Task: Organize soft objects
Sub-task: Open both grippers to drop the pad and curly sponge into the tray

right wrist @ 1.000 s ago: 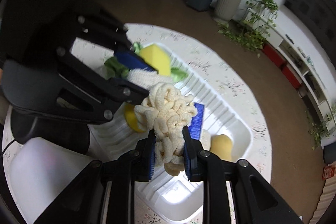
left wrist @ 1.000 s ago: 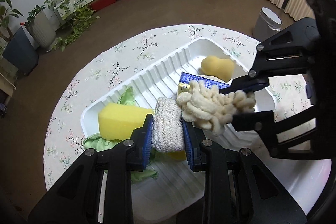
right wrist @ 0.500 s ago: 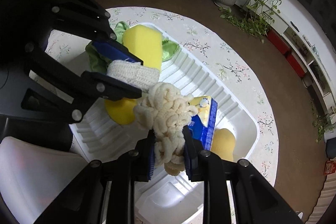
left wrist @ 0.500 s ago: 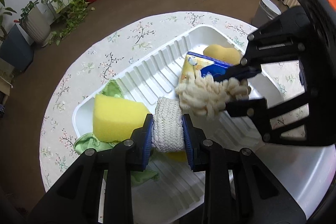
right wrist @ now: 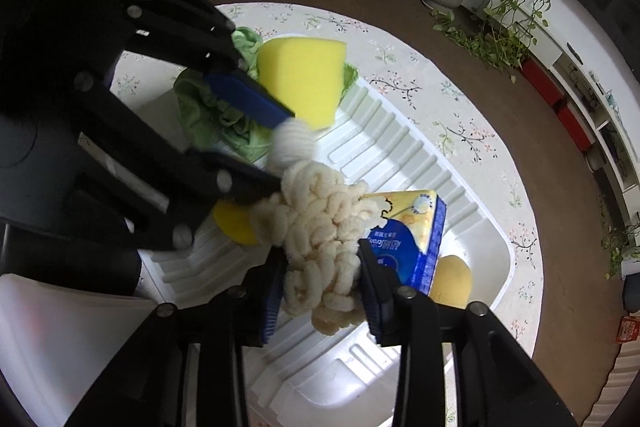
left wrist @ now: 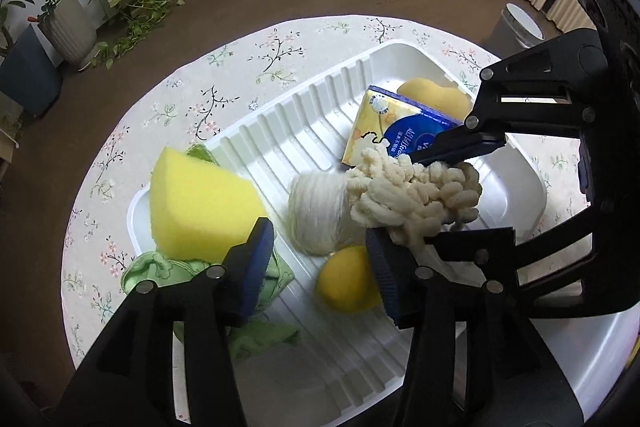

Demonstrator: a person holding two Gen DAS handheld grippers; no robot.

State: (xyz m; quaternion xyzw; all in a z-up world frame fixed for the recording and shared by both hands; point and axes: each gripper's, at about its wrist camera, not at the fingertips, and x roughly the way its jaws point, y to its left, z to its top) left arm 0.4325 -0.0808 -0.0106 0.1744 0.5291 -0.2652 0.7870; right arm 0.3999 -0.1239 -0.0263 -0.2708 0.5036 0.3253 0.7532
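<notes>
Now both soft pieces are being let go over the white tray [left wrist: 404, 53].
Left gripper [left wrist: 316, 259] has just been opening, jaws clear of the blurred woven pad [left wrist: 316, 215]; right gripper [right wrist: 320, 291] has been widening too, chenille bundle [right wrist: 320, 227] between them. Back straight up so loops don't snag.

Round table [left wrist: 280, 43], floral cloth; white ribbed tray [left wrist: 404, 51] on it, green cloth [left wrist: 160, 269] overhanging tray edge.
</notes>
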